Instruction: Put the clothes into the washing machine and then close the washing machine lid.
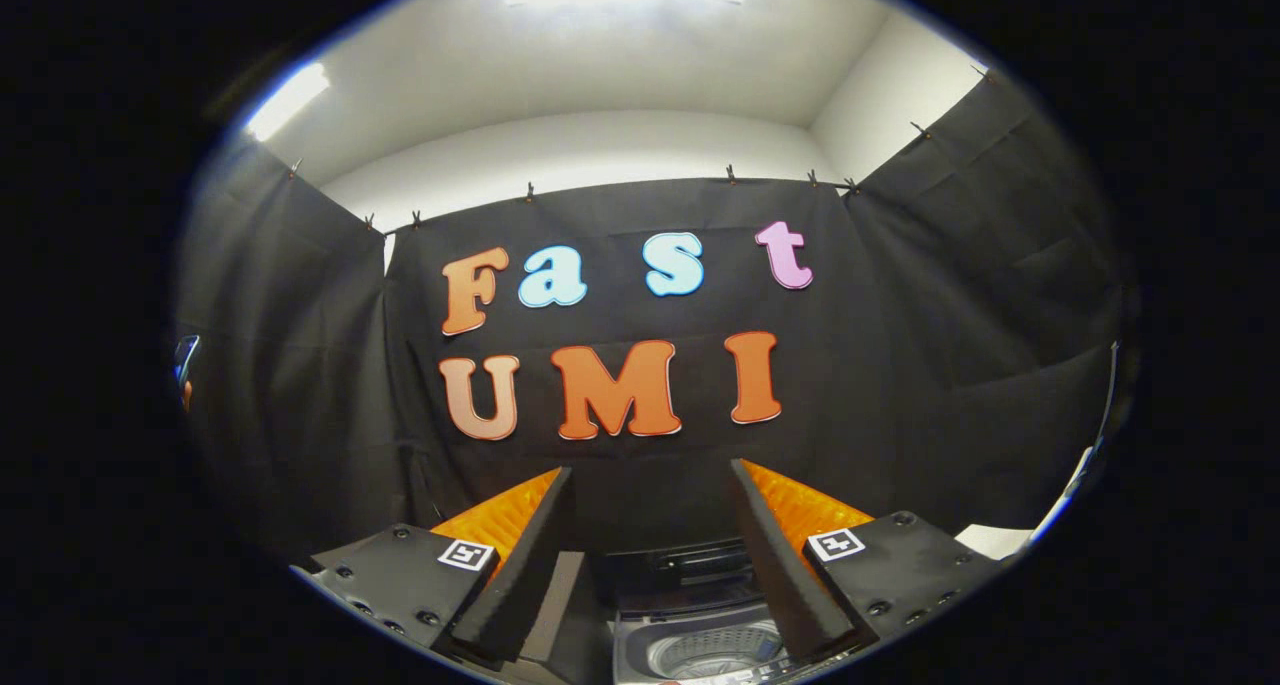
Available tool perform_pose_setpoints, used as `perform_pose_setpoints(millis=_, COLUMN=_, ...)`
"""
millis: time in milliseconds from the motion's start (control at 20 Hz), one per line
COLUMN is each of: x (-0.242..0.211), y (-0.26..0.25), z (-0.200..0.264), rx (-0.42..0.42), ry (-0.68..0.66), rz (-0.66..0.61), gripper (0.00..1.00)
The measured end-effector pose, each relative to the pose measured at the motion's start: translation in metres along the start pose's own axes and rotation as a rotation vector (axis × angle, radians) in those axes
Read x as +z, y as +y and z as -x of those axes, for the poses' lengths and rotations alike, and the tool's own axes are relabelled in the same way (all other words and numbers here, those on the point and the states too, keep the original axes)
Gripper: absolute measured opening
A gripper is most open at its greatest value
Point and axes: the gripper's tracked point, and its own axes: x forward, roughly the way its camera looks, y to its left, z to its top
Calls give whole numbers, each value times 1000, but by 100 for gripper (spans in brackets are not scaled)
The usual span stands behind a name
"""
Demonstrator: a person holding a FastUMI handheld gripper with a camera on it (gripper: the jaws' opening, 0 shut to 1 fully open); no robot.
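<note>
My gripper [650,480] is held high and points at the booth's black cloth wall, its two fingers wide apart with nothing between them. Below and between the fingers lies the top-loading washing machine [700,635]. Its lid is up and the perforated drum [715,653] shows inside. A dark control panel [690,563] runs along the machine's back edge. I see no clothes from here.
Black cloth hangs on the left, back and right sides of the booth, under a white ceiling with bright lights. A white surface [995,540] sits low beyond the right finger. A small dark object [186,357] hangs by the left cloth.
</note>
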Motion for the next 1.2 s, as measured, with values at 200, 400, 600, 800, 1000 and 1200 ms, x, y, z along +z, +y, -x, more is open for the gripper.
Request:
perform_pose_setpoints(millis=200, x=-4, y=58, z=-20, rx=80, ry=13, rz=-7, gripper=98)
perform_pose_setpoints(millis=400, x=-28, y=130, z=-40, rx=198, ry=67, rz=-17, gripper=98)
perform_pose_setpoints(millis=600, x=-62, y=192, z=-63, rx=278, ry=124, rz=-18, gripper=98)
perform_pose_setpoints(millis=800, x=-98, y=239, z=-80, rx=325, ry=194, rz=-36, gripper=98)
perform_pose_setpoints(millis=1000, x=-130, y=265, z=-91, rx=341, ry=240, rz=6, gripper=98)
perform_pose_setpoints(millis=1200, x=-182, y=270, z=-101, rx=305, ry=356, rz=26, gripper=98)
